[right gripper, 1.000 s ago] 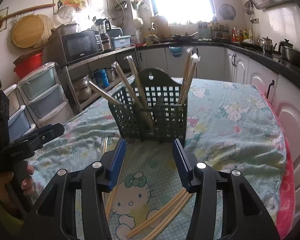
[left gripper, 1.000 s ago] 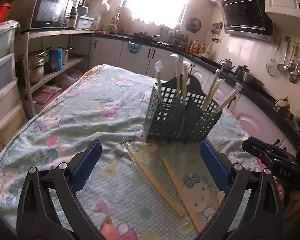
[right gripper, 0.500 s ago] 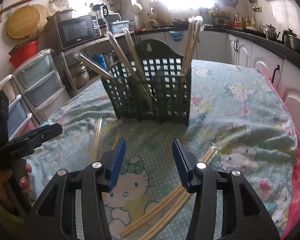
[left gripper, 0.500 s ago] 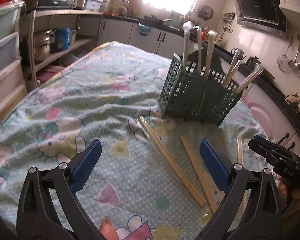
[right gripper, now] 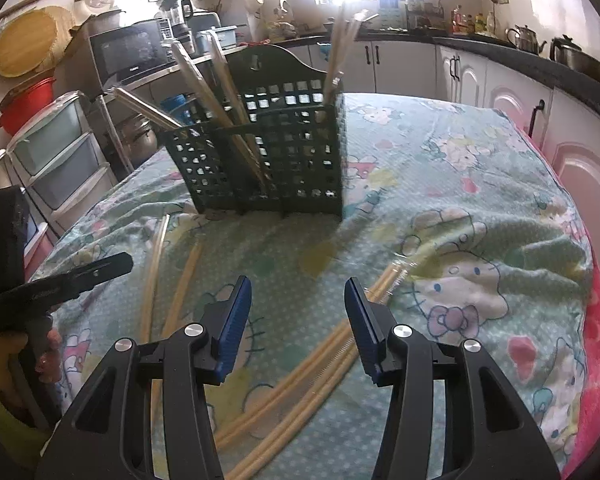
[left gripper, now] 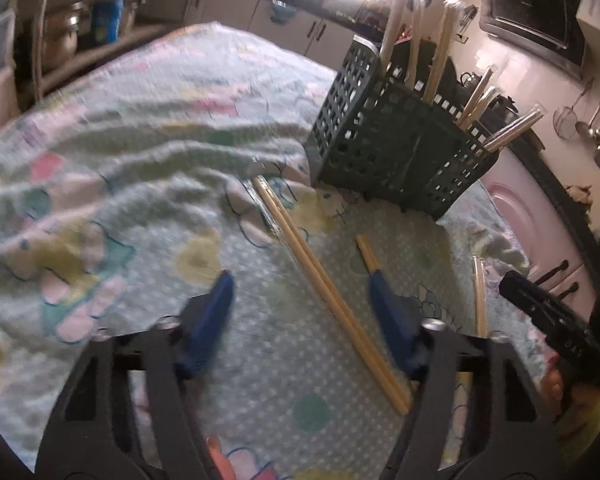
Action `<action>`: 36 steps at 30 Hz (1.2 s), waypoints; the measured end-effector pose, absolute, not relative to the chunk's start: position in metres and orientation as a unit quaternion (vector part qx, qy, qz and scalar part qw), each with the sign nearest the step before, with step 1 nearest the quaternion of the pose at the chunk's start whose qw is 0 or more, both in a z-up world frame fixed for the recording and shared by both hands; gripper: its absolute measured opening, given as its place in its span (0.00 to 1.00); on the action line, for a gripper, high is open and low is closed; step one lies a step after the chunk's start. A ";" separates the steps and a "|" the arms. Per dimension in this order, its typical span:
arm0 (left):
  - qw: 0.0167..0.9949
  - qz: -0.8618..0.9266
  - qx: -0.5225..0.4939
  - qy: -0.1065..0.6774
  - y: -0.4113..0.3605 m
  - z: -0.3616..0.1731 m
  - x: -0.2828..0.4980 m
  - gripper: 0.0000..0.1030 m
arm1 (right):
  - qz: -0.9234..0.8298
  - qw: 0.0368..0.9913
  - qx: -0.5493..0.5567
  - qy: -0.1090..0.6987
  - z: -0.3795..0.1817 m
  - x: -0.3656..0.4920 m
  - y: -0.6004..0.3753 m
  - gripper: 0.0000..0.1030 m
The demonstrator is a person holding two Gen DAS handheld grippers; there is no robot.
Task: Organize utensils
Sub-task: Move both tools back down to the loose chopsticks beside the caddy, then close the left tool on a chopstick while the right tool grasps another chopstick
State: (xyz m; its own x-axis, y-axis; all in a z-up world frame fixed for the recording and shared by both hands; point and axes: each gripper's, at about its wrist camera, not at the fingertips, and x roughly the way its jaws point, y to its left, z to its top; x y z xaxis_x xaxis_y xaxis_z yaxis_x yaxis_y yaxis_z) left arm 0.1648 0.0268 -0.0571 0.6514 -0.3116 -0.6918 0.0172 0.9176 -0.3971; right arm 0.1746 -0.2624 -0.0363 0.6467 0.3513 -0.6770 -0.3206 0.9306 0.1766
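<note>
basket (right gripper: 284,160): dark green | chopsticks (left gripper: 332,300): pale tan | tablecloth (right gripper: 440,208): mint, cartoon-cat print

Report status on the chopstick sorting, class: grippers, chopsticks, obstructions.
Left hand-held gripper closing around a chopstick pair, pads not touching. Right hand-held gripper open, empty. Green basket part filled. Nothing in the way.

Microwave (right gripper: 130,54), 2 kettles (right gripper: 526,40), probably.
</note>
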 end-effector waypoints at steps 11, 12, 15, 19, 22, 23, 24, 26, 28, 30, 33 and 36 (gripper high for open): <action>0.878 -0.089 -0.194 0.429 0.024 -0.062 0.199 0.44 | 0.147 0.889 0.071 0.427 -0.056 0.200 -0.294 0.45; 0.878 -0.087 -0.194 0.429 0.024 -0.063 0.202 0.44 | 0.144 0.887 0.074 0.431 -0.058 0.203 -0.295 0.45; 0.879 -0.080 -0.194 0.428 0.025 -0.063 0.208 0.44 | 0.136 0.880 0.088 0.447 -0.065 0.216 -0.300 0.45; 0.881 -0.073 -0.190 0.426 0.025 -0.064 0.213 0.43 | 0.125 0.876 0.092 0.456 -0.071 0.232 -0.304 0.36; 0.883 -0.070 -0.185 0.426 0.025 -0.064 0.217 0.42 | 0.118 0.877 0.088 0.457 -0.071 0.237 -0.304 0.28; 0.883 -0.069 -0.184 0.427 0.025 -0.064 0.218 0.42 | 0.117 0.877 0.089 0.457 -0.072 0.239 -0.305 0.22; 0.883 -0.067 -0.182 0.427 0.025 -0.064 0.220 0.41 | 0.116 0.878 0.090 0.456 -0.071 0.240 -0.306 0.18; 0.883 -0.063 -0.180 0.428 0.026 -0.064 0.223 0.39 | 0.117 0.879 0.090 0.454 -0.070 0.240 -0.306 0.15; 0.884 -0.059 -0.177 0.429 0.027 -0.065 0.227 0.35 | 0.118 0.881 0.087 0.449 -0.066 0.240 -0.306 0.14; 0.884 -0.055 -0.177 0.430 0.028 -0.065 0.230 0.31 | 0.118 0.884 0.085 0.445 -0.062 0.239 -0.305 0.13; 0.882 -0.045 -0.182 0.431 0.033 -0.067 0.234 0.20 | 0.134 0.889 0.083 0.429 -0.050 0.234 -0.301 0.12; 0.882 -0.042 -0.185 0.432 0.037 -0.068 0.237 0.13 | 0.153 0.892 0.073 0.419 -0.039 0.229 -0.290 0.11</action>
